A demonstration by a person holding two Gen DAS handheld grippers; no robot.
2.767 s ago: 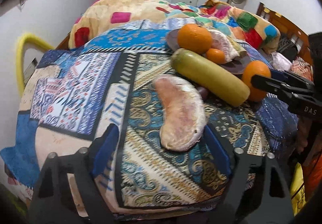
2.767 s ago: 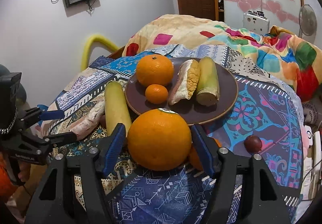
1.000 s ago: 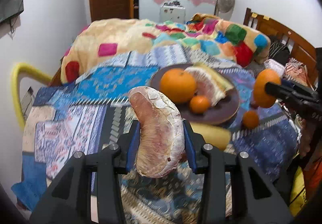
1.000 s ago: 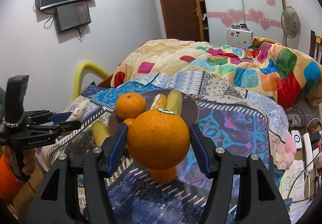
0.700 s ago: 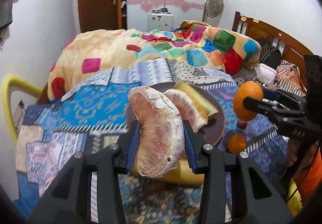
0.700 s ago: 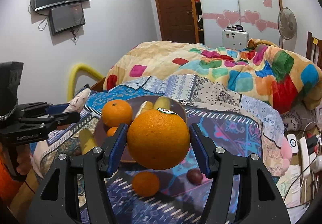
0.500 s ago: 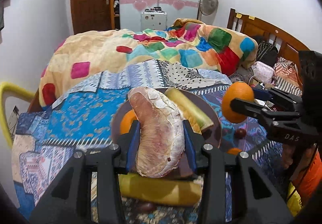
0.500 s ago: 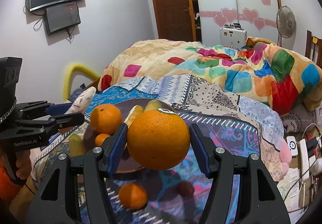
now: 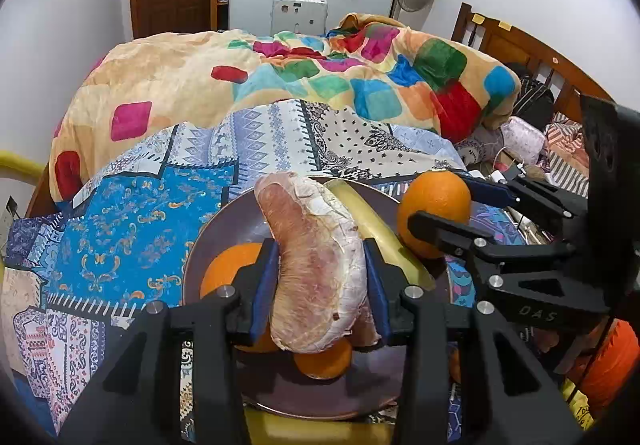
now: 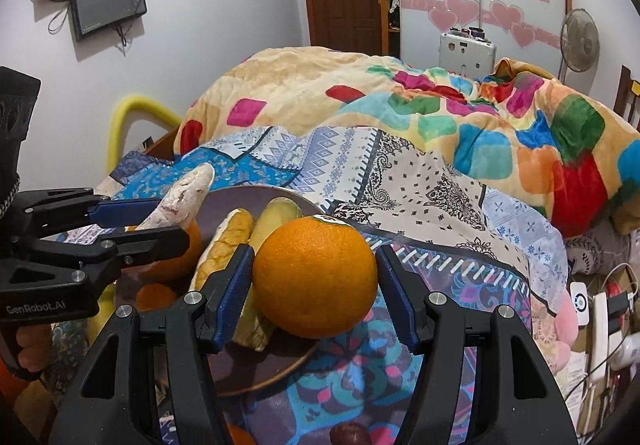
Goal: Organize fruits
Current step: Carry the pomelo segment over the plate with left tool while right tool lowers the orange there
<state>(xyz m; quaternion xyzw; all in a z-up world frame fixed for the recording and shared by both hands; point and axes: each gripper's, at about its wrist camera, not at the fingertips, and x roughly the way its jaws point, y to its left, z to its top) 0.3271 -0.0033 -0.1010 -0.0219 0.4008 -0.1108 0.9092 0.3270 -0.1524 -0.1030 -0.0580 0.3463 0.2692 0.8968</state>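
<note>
My left gripper [image 9: 320, 285] is shut on a pinkish pomelo wedge [image 9: 316, 265] and holds it above the dark round plate [image 9: 224, 221]. My right gripper [image 10: 314, 285] is shut on a large orange [image 10: 316, 277], held over the plate's [image 10: 236, 197] right side. The orange also shows in the left wrist view [image 9: 434, 207]. On the plate lie an orange [image 9: 228, 269], a small orange [image 9: 324, 363], a pomelo piece [image 10: 224, 241] and a yellow-green fruit piece [image 10: 276, 217].
A yellow-green fruit [image 9: 316, 431] lies on the patterned cloth [image 9: 120, 213] at the plate's near edge. A small orange [image 10: 238, 435] and a dark round fruit [image 10: 350, 435] lie on the cloth. A colourful duvet [image 9: 280, 85] is piled behind.
Both grippers lifted their fruit off the cloth and carried it toward and over the plate. The left one now holds the wedge above the plate's fruits.
</note>
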